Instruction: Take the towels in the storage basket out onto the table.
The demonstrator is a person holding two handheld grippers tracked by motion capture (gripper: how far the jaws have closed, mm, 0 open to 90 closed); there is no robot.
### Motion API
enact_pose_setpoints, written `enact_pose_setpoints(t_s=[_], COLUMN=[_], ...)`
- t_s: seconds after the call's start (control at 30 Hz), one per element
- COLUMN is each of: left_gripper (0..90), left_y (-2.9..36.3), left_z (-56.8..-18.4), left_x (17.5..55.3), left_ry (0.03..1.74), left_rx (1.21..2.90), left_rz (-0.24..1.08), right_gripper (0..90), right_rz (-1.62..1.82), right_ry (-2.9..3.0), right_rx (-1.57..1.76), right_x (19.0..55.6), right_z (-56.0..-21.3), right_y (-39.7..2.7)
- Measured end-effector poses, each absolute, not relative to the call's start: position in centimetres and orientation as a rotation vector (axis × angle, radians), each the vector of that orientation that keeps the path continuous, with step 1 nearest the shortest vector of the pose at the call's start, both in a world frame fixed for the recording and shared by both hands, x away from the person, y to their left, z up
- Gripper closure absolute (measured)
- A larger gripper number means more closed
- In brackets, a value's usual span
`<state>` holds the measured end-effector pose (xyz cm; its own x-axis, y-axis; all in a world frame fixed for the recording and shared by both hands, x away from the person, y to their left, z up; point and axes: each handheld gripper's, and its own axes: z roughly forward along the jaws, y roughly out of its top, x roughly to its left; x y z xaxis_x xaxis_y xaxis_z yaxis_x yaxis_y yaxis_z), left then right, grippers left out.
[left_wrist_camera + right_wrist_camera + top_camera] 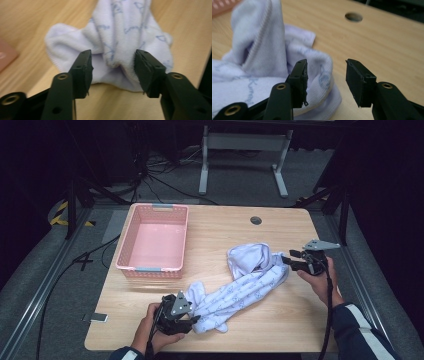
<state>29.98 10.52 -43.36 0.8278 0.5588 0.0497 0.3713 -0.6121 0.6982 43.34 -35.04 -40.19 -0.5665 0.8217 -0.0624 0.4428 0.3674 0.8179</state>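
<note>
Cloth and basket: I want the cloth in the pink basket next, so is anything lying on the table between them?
Nothing visible. The cloth lies beside the pink basket, with bare table between them. Both grippers, left and right, are open at the cloth's ends.

Light wooden table (280,330), pink basket (154,240) at far left, crumpled pale garment (240,287) lying across the middle

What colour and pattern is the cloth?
Pale lilac-white cloth with small blue printed marks, clearest in the left gripper view.
</note>
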Motion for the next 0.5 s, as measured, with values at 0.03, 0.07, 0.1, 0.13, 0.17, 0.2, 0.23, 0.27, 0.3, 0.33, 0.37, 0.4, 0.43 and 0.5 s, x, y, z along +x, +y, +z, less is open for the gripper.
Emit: enact_pose_setpoints(t_s=[0.03,0.07,0.1,0.13,0.17,0.2,0.23,0.27,0.3,0.33,0.37,0.4,0.43,0.5], left_gripper=[46.8,47.8,47.6,47.6,47.7,47.5,47.4,47.8,47.6,47.0,46.9,45.3,44.8,43.3], left_y=[11.0,11.7,11.7,12.3,12.7,12.8,12.8,12.6,12.4,12.2,11.9,11.7,11.6,11.5], left_z=[-43.2,-43.0,-43.0,-42.8,-42.8,-43.0,-43.3,-43.6,-44.1,-44.5,-45.1,-45.4,-45.8,-46.3], left_x=[30.2,30.5,30.5,30.8,31.2,31.6,32.1,32.4,32.9,33.3,33.8,34.1,34.5,35.0], left_ry=[0.695,0.725,0.725,0.749,0.776,0.79,0.794,0.816,0.821,0.838,0.866,0.89,0.914,0.929], left_rx=[2.267,2.217,2.217,2.197,2.18,2.175,2.192,2.204,2.218,2.22,2.245,2.249,2.25,2.249], left_rz=[0.327,0.308,0.308,0.329,0.338,0.338,0.345,0.341,0.346,0.337,0.366,0.381,0.362,0.325], right_gripper=[51.2,50.2,48.9,48.9,48.2,47.3,47.3,46.9,46.5,46.5,46.6,45.9,44.4,44.0], right_rz=[1.105,1.123,1.145,1.145,1.115,1.09,1.081,1.057,1.047,1.052,1.055,1.035,1.027,1.013], right_ry=[2.132,2.112,2.103,2.103,2.102,2.113,2.13,2.13,2.132,2.139,2.147,2.164,2.19,2.218], right_rx=[1.089,1.083,1.078,1.078,1.074,1.069,1.06,1.049,1.051,1.039,1.038,1.041,1.048,1.081], right_x=[43.2,43.1,43.0,43.0,43.2,43.5,43.7,44.0,44.2,44.5,44.8,45.1,45.4,46.0], right_z=[-39.9,-39.7,-39.6,-39.6,-39.7,-40.0,-40.3,-40.6,-40.7,-41.0,-41.2,-41.5,-41.7,-42.1], right_y=[-35.3,-35.5,-35.6,-35.6,-35.5,-35.3,-35.2,-35.0,-34.9,-34.9,-34.8,-34.6,-34.5,-34.3])
